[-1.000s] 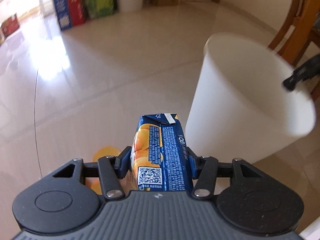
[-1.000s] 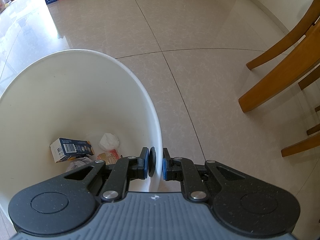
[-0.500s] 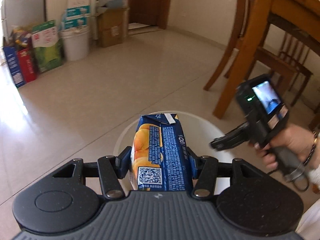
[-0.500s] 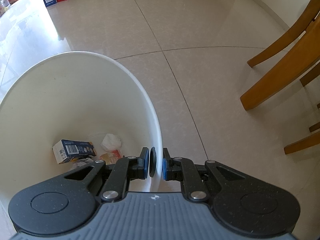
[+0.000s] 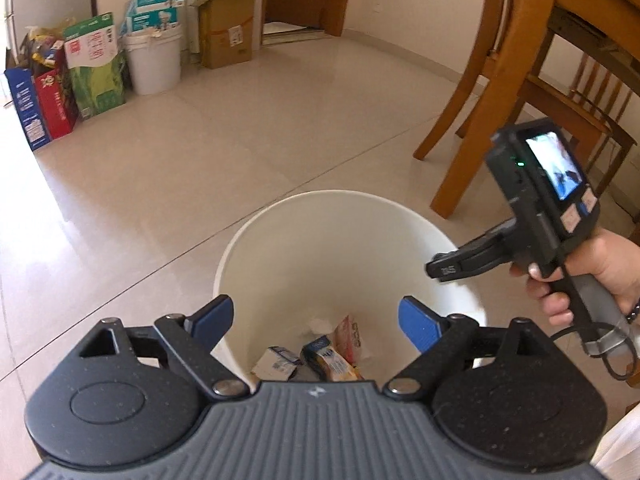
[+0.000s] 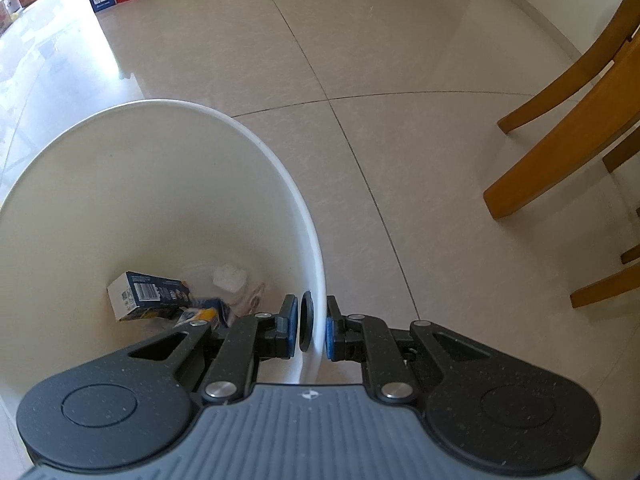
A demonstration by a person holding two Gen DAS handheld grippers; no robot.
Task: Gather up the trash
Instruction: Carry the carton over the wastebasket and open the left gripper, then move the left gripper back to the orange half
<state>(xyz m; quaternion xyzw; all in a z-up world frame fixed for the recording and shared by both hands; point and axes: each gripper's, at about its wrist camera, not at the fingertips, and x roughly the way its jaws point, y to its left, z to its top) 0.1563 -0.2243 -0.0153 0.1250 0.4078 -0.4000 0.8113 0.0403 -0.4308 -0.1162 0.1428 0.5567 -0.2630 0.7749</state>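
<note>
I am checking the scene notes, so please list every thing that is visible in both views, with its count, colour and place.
bin: one, white, on the floor under both grippers.
cartons: at least two, blue with orange, lying at the bin's bottom.
crumpled paper: one, white, at the bin's bottom beside the cartons.
wrapper: one, pale pink, at the bin's bottom.
bucket: one, white, by the far wall.
boxes: several, brown, blue, red, green, along the far wall.
chair legs: several, brown wood, right of the bin.
left gripper: one, black with blue pads, just opened, empty, above the bin.
right gripper: one, black, clamped on the bin's rim.
</note>
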